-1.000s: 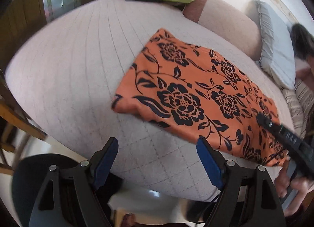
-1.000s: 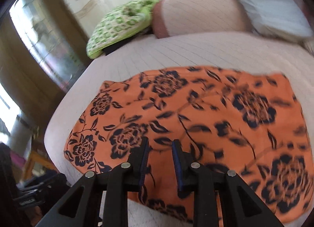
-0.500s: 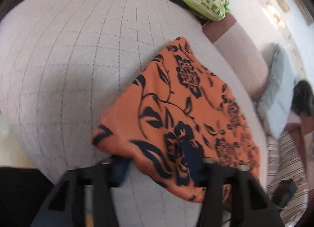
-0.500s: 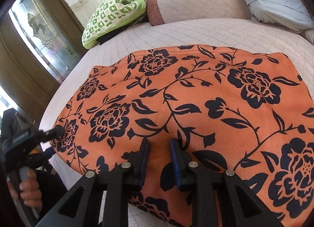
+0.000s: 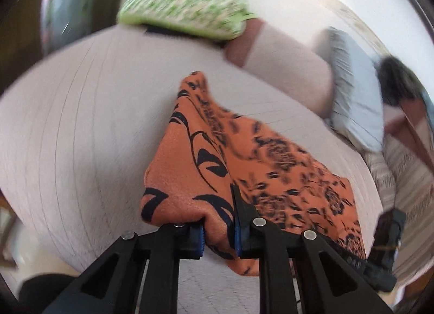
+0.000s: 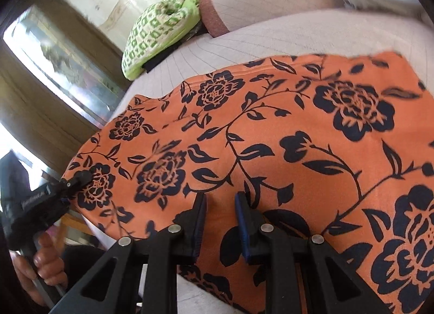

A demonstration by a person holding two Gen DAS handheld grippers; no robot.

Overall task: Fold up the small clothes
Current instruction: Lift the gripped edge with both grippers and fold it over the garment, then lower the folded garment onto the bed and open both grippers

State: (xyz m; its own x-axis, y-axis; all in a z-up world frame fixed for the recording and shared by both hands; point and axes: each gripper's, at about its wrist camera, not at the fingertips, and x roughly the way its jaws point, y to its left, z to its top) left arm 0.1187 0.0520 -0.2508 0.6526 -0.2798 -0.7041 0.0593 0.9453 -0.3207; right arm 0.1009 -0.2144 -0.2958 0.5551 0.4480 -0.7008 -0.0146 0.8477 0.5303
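An orange cloth with black flowers point(image 6: 271, 129) lies on a pale quilted bed point(image 5: 81, 113). In the left wrist view my left gripper point(image 5: 218, 230) is shut on the cloth's near corner point(image 5: 190, 178), which is bunched and lifted between the blue pads. In the right wrist view my right gripper point(image 6: 219, 221) rests on the cloth's near edge with its jaws narrowly apart and cloth between them; whether they pinch it is unclear. The left gripper shows there at the far left point(image 6: 40, 200). The right gripper shows at the left view's right edge point(image 5: 385, 238).
A green patterned cushion point(image 5: 184, 10) and a pinkish bolster point(image 5: 284, 64) lie at the head of the bed. A grey pillow point(image 5: 352, 91) is to the right. A wooden door with glass point(image 6: 54, 83) stands beyond the bed's left side.
My left gripper reached the cloth's corner, closed on it and is lifting it. My right gripper stayed on the near edge and shifted slightly.
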